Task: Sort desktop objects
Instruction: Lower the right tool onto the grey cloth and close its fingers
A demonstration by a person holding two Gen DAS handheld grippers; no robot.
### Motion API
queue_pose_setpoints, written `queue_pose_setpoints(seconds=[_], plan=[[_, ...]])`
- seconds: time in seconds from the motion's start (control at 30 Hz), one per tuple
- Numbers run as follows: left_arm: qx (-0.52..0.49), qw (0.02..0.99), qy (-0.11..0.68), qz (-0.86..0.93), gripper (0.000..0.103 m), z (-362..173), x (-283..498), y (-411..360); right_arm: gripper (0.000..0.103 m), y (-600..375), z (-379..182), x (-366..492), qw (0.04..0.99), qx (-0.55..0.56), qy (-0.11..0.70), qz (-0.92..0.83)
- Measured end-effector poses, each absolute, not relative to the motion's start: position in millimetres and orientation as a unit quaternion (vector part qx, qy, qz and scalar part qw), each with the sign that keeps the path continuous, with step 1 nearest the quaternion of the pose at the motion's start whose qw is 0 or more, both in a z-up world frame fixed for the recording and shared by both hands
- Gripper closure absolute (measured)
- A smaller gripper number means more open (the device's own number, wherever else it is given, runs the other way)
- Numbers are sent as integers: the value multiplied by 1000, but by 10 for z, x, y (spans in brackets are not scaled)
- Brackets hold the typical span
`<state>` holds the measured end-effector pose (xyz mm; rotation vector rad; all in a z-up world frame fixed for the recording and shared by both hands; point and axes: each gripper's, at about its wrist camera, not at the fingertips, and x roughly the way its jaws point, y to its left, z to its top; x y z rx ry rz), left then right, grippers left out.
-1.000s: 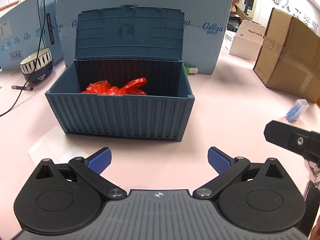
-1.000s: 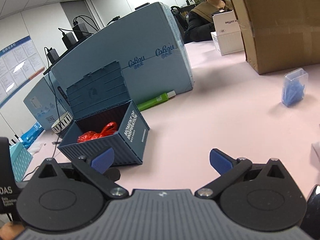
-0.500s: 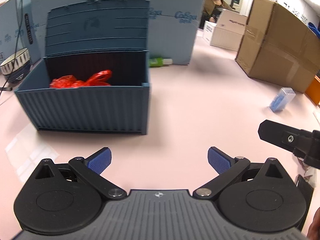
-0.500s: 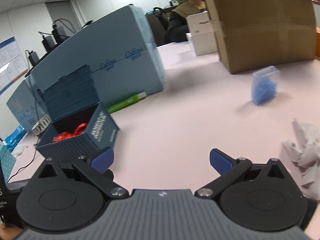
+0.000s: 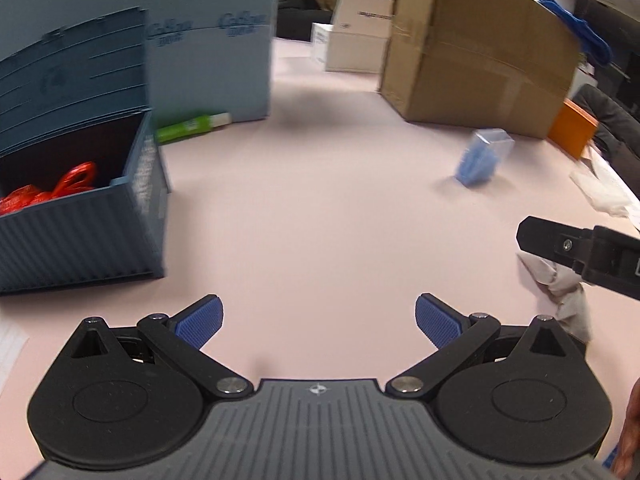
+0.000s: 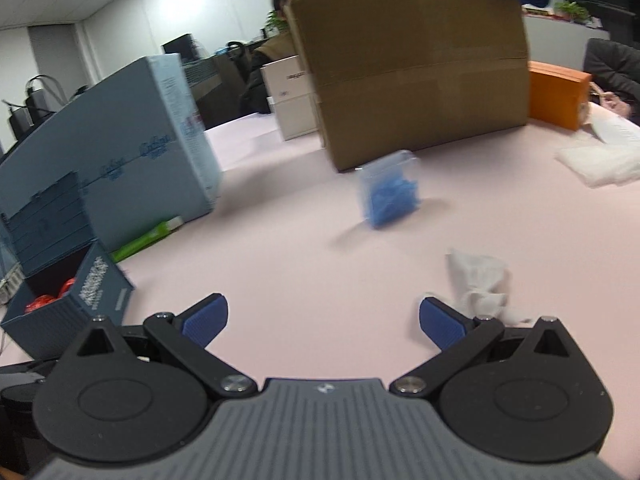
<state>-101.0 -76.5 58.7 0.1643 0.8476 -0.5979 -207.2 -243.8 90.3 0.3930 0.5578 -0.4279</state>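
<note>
Both tools, the left tool (image 5: 318,322) and the right tool (image 6: 323,322), are held wide open and empty above the pink surface (image 5: 320,220). A crumpled tissue (image 6: 482,284) lies just beside the right tool; the blue storage box (image 5: 80,232) sits toward the surface's left edge. The light tissue could be nudged aside or only partly pinched if approached off-centre.

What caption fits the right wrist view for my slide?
Open right hand-held gripper over the pink table, facing a crumpled tissue and a clear box of blue pieces.
</note>
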Motion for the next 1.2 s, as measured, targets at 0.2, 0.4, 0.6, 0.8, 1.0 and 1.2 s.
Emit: queue_pose_setpoints(seconds=[0.2,0.4,0.6,0.8,1.0,1.2], plan=[[89,859,403,-303,0,599,-1031,-973,0,-2682,840,-2208,898,190,275,-286],[95,856,413,-295,0,540,-992,-978,0,-2962,650,-2190,870,221,312,-312],[81,862,425,-265,0,490,-857,-843,0,-2944,567,-2061,885,278,302,-219],[73,866,436,-234,0,441,-757,-708,0,-2740,576,-1839,895,353,273,0],[64,868,441,-219,0,434,-700,-648,0,-2714,728,-1911,918,333,216,-21],[64,867,443,-218,0,427,-680,-655,0,-2872,757,-1953,913,216,258,-230]])
